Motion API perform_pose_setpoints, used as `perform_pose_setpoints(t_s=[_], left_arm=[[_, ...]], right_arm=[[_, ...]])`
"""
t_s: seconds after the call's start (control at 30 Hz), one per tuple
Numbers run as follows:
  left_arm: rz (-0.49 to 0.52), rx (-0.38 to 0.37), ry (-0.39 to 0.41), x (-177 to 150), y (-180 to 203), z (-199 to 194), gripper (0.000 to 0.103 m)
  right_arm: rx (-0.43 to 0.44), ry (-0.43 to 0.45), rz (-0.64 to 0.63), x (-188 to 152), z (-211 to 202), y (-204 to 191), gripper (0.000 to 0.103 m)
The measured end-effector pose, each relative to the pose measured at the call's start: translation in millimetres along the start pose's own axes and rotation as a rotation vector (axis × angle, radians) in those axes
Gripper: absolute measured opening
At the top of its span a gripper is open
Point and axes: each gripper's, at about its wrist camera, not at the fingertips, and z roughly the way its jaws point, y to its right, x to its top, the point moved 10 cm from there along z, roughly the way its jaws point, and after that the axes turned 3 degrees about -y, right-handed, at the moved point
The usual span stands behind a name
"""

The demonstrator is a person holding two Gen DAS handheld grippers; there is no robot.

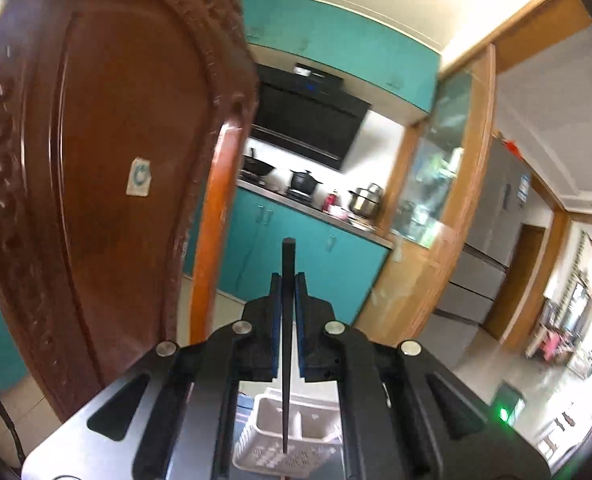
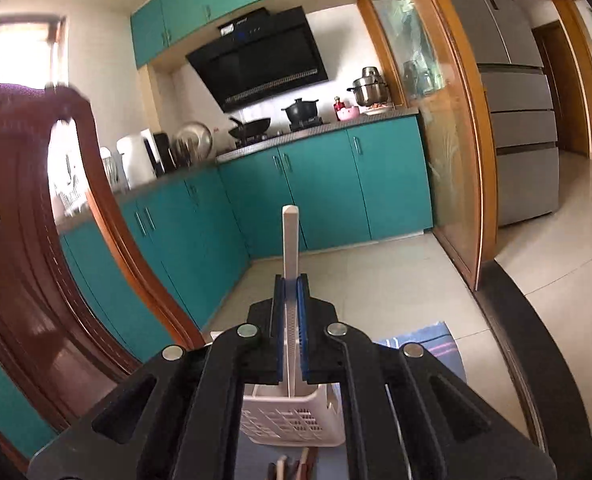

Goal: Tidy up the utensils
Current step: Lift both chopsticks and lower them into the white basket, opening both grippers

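My left gripper [image 1: 288, 280] is shut on a black chopstick [image 1: 287, 332] that stands upright, its lower tip over a white perforated utensil basket [image 1: 270, 446]. My right gripper [image 2: 291, 282] is shut on a white chopstick [image 2: 290, 264], also upright, its lower end reaching into the same white basket [image 2: 296, 420]. Several more utensils [image 2: 292, 468] lie on a blue cloth just in front of the basket in the right wrist view.
A carved brown wooden chair back [image 1: 108, 168] stands close on the left, also seen in the right wrist view [image 2: 36, 240]. Teal kitchen cabinets [image 2: 323, 184], a glass sliding door [image 2: 443, 140] and a grey fridge [image 2: 511, 92] lie beyond. A blue striped cloth [image 2: 427, 344] covers the table.
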Motion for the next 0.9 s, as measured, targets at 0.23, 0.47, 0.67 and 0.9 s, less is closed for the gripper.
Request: perform_pose_setpoints(t_s=[0.23,0.47,0.67,0.9], left_arm=[[-0.103,0.013,-0.068,-12.7,-14.0,49.7,0.007],[-0.032,0.093,-0.054,-29.4,-12.9,75.9,0.007],[0.034,0.126,-0.141,-62.0,-13.2,97.1,0.007],[0.038,0.101,-0.200,-84.3,-16.6,93.1,0.007]], right_arm=[[0.010,-0.025,-0.015,-11.5,3.7,1.6,0.007],[0.027,-0.049,0.008,-17.8,15.0,10.1,0.007],[0.036,-0.044,0.008,-18.7,8.9,11.0,0.022],[0.057,0.097,-0.021,0.4,-49.6,15.8,0.051]])
